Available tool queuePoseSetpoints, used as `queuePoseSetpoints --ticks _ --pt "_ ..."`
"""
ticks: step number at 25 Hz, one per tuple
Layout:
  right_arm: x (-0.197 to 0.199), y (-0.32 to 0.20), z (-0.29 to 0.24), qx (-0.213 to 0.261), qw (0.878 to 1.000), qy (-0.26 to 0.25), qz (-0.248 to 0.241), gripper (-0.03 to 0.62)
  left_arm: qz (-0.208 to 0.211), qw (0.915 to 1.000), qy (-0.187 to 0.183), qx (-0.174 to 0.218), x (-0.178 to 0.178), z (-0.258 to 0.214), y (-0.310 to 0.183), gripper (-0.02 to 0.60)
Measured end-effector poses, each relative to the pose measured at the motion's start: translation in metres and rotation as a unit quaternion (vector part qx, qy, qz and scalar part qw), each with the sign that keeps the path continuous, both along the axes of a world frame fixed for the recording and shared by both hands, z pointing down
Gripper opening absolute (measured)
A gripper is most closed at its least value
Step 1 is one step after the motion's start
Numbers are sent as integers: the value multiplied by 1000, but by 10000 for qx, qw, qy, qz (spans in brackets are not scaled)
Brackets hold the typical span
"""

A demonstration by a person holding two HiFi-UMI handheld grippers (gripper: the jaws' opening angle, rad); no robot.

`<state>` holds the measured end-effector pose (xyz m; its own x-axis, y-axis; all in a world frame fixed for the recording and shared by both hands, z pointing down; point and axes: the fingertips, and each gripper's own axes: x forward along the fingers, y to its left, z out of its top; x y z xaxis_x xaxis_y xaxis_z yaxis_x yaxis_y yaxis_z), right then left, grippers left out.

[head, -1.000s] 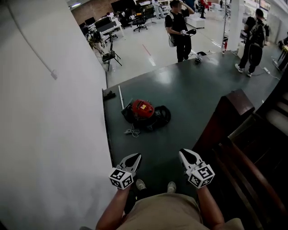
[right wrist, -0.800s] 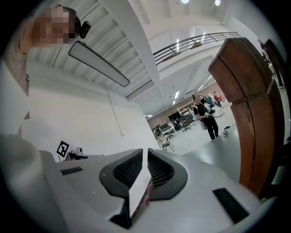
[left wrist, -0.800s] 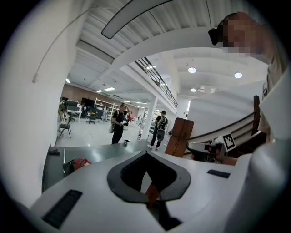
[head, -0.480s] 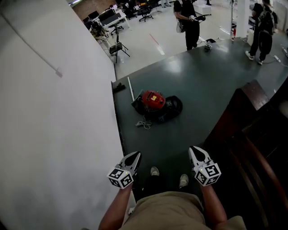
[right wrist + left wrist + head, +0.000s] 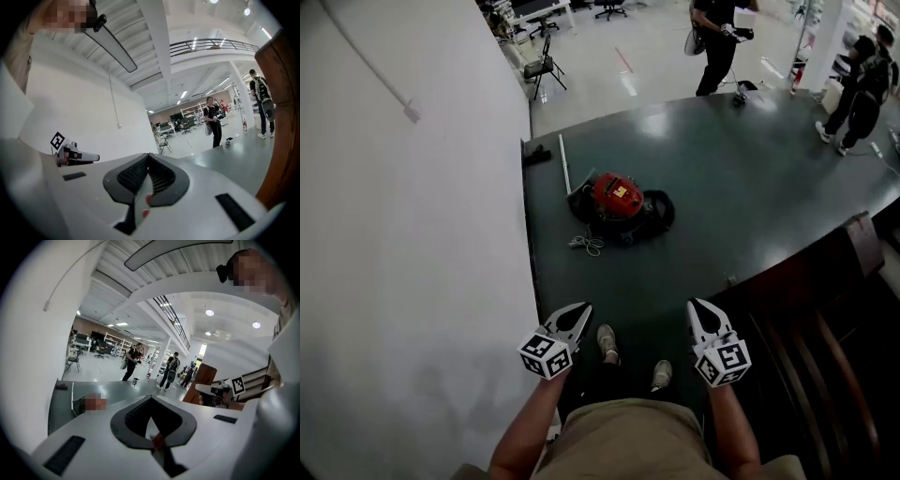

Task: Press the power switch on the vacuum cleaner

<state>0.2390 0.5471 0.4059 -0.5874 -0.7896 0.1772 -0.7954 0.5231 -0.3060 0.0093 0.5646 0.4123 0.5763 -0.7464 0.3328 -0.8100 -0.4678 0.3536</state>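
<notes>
The vacuum cleaner (image 5: 617, 199), red on top with a black body, lies on the dark green floor well ahead of both grippers. A mosaic patch partly covers it in the left gripper view (image 5: 78, 405), and the right gripper view does not show it. My left gripper (image 5: 580, 309) is held out low at the left, its jaws shut on nothing (image 5: 150, 397). To its right my right gripper (image 5: 697, 306) is also shut and empty (image 5: 149, 154). Neither one touches the vacuum cleaner.
A white wall (image 5: 412, 234) runs along the left. A dark wooden stair railing (image 5: 825, 300) stands at the right. A loose cord (image 5: 584, 245) lies beside the vacuum cleaner. People (image 5: 717, 37) stand at the floor's far edge. My shoes (image 5: 607, 341) are just below the grippers.
Both grippers have moved forward along with the person's steps, still shut. The wooden post has slid toward the right edge of the head view.
</notes>
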Motion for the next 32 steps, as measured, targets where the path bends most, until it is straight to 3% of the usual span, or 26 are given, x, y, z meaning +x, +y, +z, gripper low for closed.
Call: queuePoseSetpoints --ticks 3,8,14,23,32 --pt "-27 -23 -15 12 9999 66 87 11 140 9997 207 -56 -29 3 -25 3" --pt "-64 -64 -23 41 9991 211 367 11 526 9985 -68 149 -76 6 -66 3" --pt "-109 -104 -28 146 9980 288 550 11 690 9973 134 198 -121 8 -106 3" --pt "-122 -148 -31 229 9962 161 820 11 817 9963 94 236 -139 4 -153 3" --pt "-87 -218 -33 385 9963 75 770 11 784 9969 46 41 -111 17 -222 3"
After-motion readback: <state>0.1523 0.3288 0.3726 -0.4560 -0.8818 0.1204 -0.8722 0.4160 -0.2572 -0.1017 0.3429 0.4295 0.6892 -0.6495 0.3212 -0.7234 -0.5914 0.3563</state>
